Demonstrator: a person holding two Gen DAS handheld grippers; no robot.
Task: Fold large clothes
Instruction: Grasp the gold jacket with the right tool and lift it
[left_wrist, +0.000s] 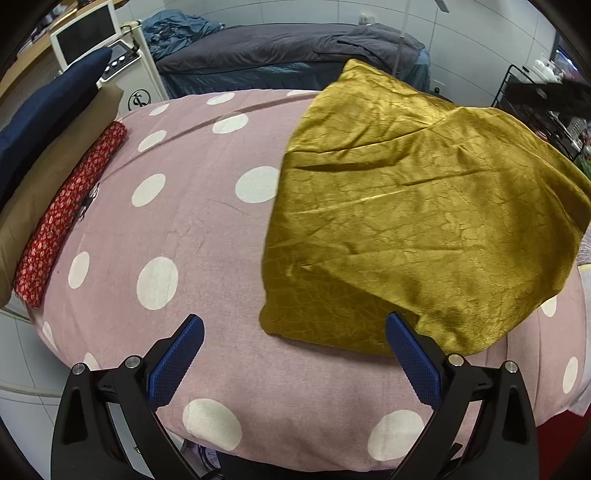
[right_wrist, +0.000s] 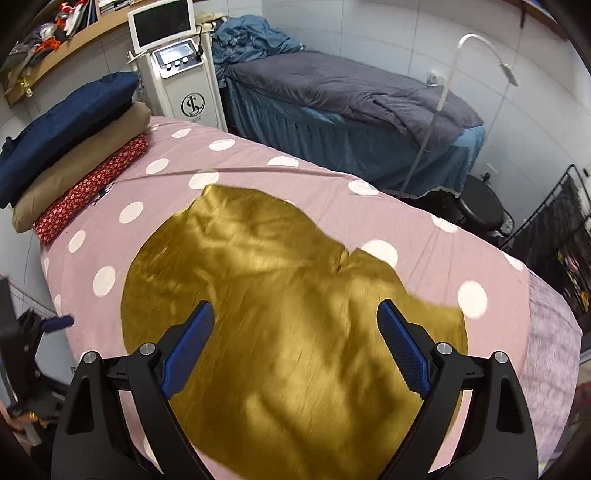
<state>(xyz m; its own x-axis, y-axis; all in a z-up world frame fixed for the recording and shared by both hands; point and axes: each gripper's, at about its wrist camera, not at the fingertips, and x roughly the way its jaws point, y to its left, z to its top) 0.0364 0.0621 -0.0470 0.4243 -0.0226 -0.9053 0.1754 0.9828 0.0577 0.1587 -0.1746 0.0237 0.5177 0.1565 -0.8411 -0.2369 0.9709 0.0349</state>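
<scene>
While the gold cloth (left_wrist: 417, 221) lies spread on the right of the dotted pink bed (left_wrist: 192, 229), the left gripper (left_wrist: 295, 328) hovers empty with fingers spread by its near edge, and the right gripper (right_wrist: 295, 310), also spread, hangs over it.

The left wrist camera sits just behind the left hand-held gripper (left_wrist: 294, 330) and looks forward and down over the near edge of the pink dotted bed (left_wrist: 192, 229). It is close to the cover, and the gold cloth (left_wrist: 424, 221) fills the right half of its view.

The right wrist camera sits behind the right hand-held gripper (right_wrist: 295, 315), higher above the bed (right_wrist: 314, 177), and looks down on the gold cloth (right_wrist: 295, 314) directly under it.

Both views face the far wall and share the stack of folded clothes (left_wrist: 55, 155) (right_wrist: 74, 155) at far left, the white machine (left_wrist: 122, 66) (right_wrist: 181, 70) and the grey bed (left_wrist: 288, 48) (right_wrist: 332, 88) behind.
</scene>
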